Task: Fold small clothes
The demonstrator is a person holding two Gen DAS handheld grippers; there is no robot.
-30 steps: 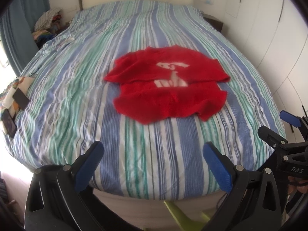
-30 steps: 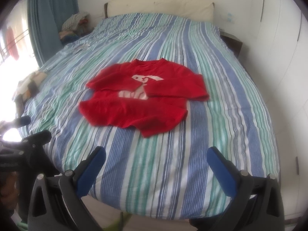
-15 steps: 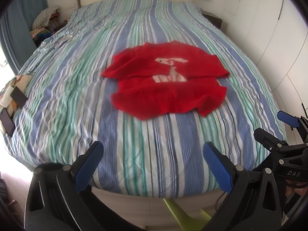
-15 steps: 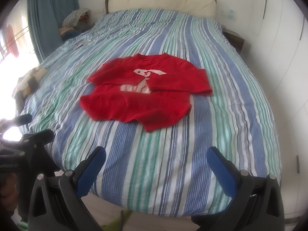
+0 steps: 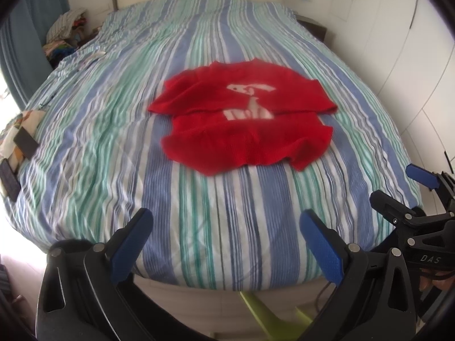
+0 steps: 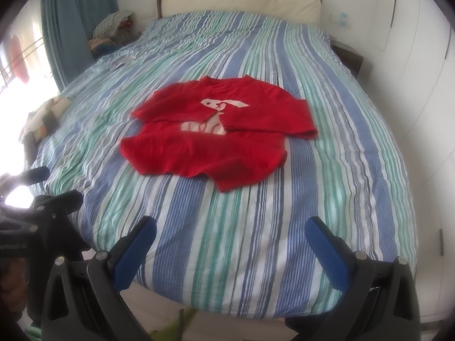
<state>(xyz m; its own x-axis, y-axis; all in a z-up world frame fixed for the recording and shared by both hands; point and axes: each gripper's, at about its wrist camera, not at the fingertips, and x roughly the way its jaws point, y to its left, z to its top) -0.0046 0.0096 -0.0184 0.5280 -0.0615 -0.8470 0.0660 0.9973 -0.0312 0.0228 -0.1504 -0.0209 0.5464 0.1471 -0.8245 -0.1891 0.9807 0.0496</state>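
Note:
A small red sweater with a white animal print lies on the striped bed, both sleeves folded across its chest. It also shows in the right wrist view. My left gripper is open and empty, held above the bed's foot edge, well short of the sweater. My right gripper is open and empty too, at the same distance. Each gripper shows at the edge of the other's view: the right one and the left one.
The blue, green and white striped bedcover fills both views. Dark flat objects on patterned cloth lie at the left edge. A pile of clothes sits by the blue curtain. White wardrobe doors stand on the right.
Both grippers have tilted or pulled back a little, so the sweater sits higher in the views. The sweater itself has not moved. Both grippers stay open.

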